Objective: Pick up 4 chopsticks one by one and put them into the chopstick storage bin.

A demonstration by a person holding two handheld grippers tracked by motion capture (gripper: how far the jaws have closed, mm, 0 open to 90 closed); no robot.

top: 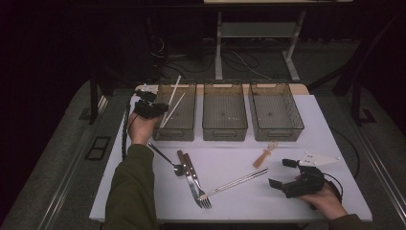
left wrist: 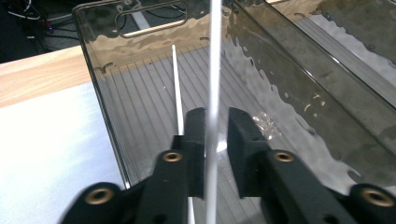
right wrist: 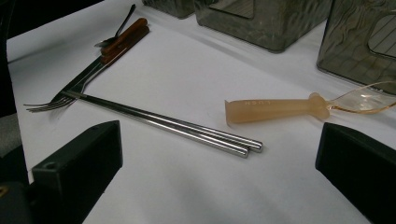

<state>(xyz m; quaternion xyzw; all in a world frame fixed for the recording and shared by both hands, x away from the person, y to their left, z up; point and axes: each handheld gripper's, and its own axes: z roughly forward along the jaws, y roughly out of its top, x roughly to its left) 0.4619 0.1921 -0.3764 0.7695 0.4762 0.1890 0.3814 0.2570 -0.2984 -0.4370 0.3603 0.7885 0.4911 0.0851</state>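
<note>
Left tool (top: pixel 152 109) sits at the near-left corner of the leftmost smoked transparent plastic bin (top: pixel 187 125). Its jaws stand narrowly apart around a thin white plastic chopstick (left wrist: pixel 214 84); whether the pads actually press on it I cannot tell, as the stick is motion-blurred in the left gripper view. The stick stands steeply over the bin. A second white chopstick (left wrist: pixel 177 93) lies inside, leaning toward the far wall.

Right tool (top: pixel 290 176) hovers wide open and empty over the white counter (top: pixel 287 201), pointed at the pair of steel chopsticks (right wrist: pixel 187 128).

Handling judgement: the white stick looks very light, stiff and smooth, so likely to pivot or slip in a loose pinch; a hold near mid-length should limit swing. The steel pair looks heavier, round and slick, prone to rolling apart; best taken across both, near the middle.

Hard to make out: the held stick's lower end is hidden behind the left jaws. The translucent amber plastic spoon (right wrist: pixel 299 108) has its bowl cut off at the frame edge. The brown-handled fork and knife (right wrist: pixel 93 65) overlap, with a dark spoon (top: pixel 165 158) beside them.
</note>
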